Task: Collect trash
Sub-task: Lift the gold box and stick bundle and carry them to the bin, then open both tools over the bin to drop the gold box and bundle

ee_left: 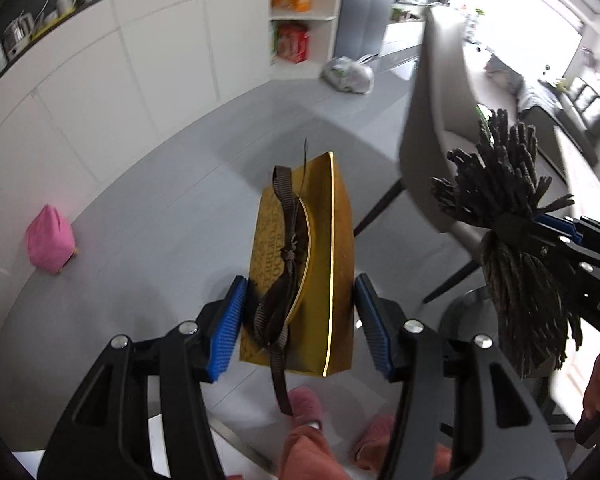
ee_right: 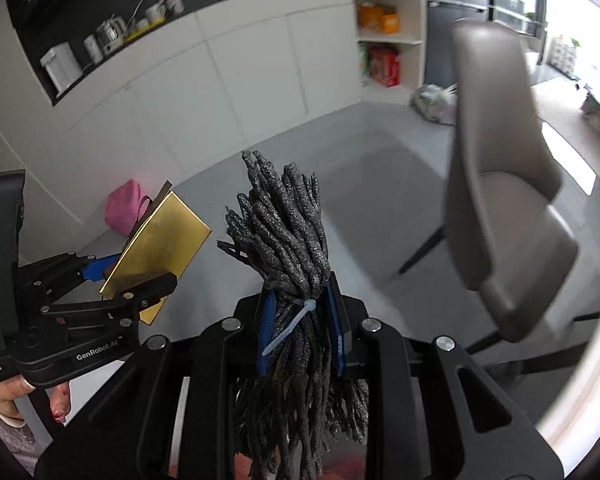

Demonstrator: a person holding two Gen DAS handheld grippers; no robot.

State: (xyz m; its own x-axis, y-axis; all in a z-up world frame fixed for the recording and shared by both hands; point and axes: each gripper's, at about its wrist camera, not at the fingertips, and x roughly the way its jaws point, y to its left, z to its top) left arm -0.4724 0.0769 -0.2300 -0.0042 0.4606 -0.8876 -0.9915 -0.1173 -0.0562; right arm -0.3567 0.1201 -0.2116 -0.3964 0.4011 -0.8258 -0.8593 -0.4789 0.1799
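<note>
My left gripper [ee_left: 300, 320] is shut on a gold paper gift bag [ee_left: 320, 264] with brown ribbon handles [ee_left: 286, 256], held in the air above the grey floor. The bag also shows in the right wrist view [ee_right: 160, 248], held by the left gripper [ee_right: 132, 280]. My right gripper [ee_right: 302, 320] is shut on a bundle of dark grey foam sticks [ee_right: 288, 224] tied with a white zip tie [ee_right: 296, 320]. In the left wrist view the bundle [ee_left: 504, 184] and right gripper [ee_left: 540, 224] are at the right, beside the bag.
A grey-brown chair [ee_right: 500, 208] stands to the right. A tied plastic trash bag [ee_left: 350, 74] lies on the floor by the shelf. A pink pouch [ee_left: 50, 240] sits by the white cabinets [ee_left: 120, 92]. Slippered feet [ee_left: 308, 404] are below.
</note>
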